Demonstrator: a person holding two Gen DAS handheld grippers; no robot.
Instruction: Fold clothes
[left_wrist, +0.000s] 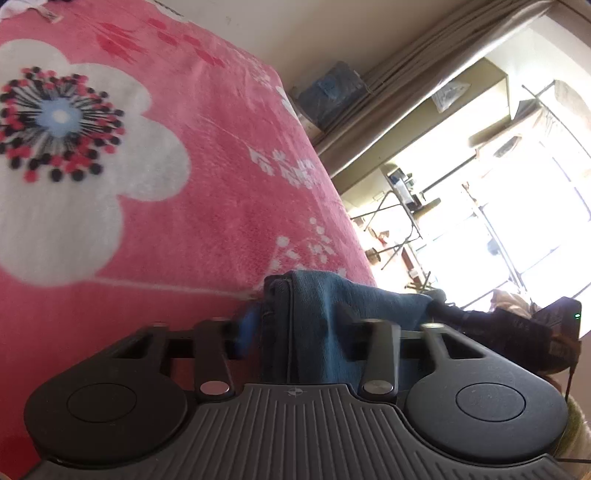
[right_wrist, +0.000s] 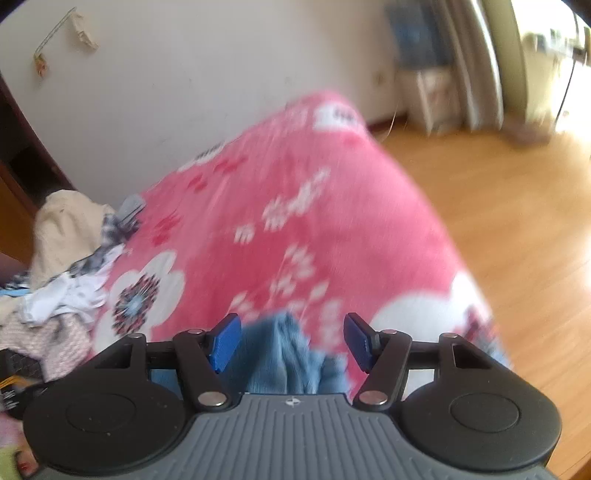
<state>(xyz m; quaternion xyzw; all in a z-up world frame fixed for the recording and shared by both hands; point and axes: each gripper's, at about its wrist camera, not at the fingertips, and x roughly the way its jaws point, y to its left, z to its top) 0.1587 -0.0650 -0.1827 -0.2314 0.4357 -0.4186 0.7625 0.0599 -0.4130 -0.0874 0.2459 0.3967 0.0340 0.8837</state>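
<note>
A folded blue denim garment (left_wrist: 314, 295) lies at the near edge of the bed. In the left wrist view it fills the gap of my left gripper (left_wrist: 295, 325) and drapes over the right finger, hiding that pad. The left blue pad (left_wrist: 245, 328) stands just beside the cloth's seam, seemingly off it. In the blurred right wrist view, the same blue garment (right_wrist: 284, 354) bunches low between the fingers of my right gripper (right_wrist: 291, 339). Its two blue pads (right_wrist: 227, 341) stand wide apart and clear of the cloth.
A pink blanket with white flowers (left_wrist: 184, 184) (right_wrist: 295, 221) covers the bed. A pile of mixed clothes (right_wrist: 62, 295) sits at the bed's left side. Wooden floor (right_wrist: 498, 221) lies beyond the right edge. A dark device with a green light (left_wrist: 554, 325) is beside the denim.
</note>
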